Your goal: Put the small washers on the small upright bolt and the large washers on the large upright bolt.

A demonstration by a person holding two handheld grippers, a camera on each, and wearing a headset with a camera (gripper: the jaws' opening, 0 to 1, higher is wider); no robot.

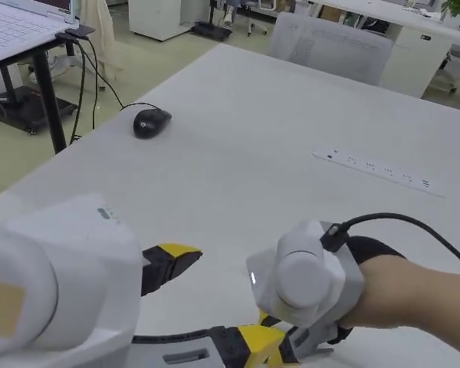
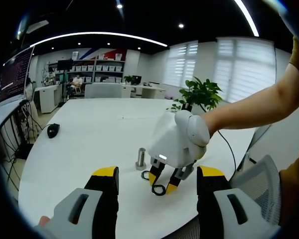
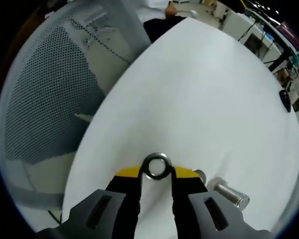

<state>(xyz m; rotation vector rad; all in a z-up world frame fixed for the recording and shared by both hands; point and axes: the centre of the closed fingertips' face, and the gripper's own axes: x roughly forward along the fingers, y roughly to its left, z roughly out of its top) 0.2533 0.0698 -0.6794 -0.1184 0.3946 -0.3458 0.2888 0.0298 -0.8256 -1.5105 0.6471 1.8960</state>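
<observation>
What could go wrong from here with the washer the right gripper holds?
The washer is pinched only at its rim by the right gripper, so it may twist or slip out. The large bolt and small bolt stand close together: it may land on the wrong one.

We see our right gripper [image 3: 156, 175] holding a silver metal ring washer [image 3: 156, 156] pinched between its yellow-tipped black jaws, over the white tabletop [image 3: 199, 89]. A silver steel bolt [image 3: 229, 195] shows near, lower right. A grey mesh chair [image 3: 50, 99] sits left.
</observation>
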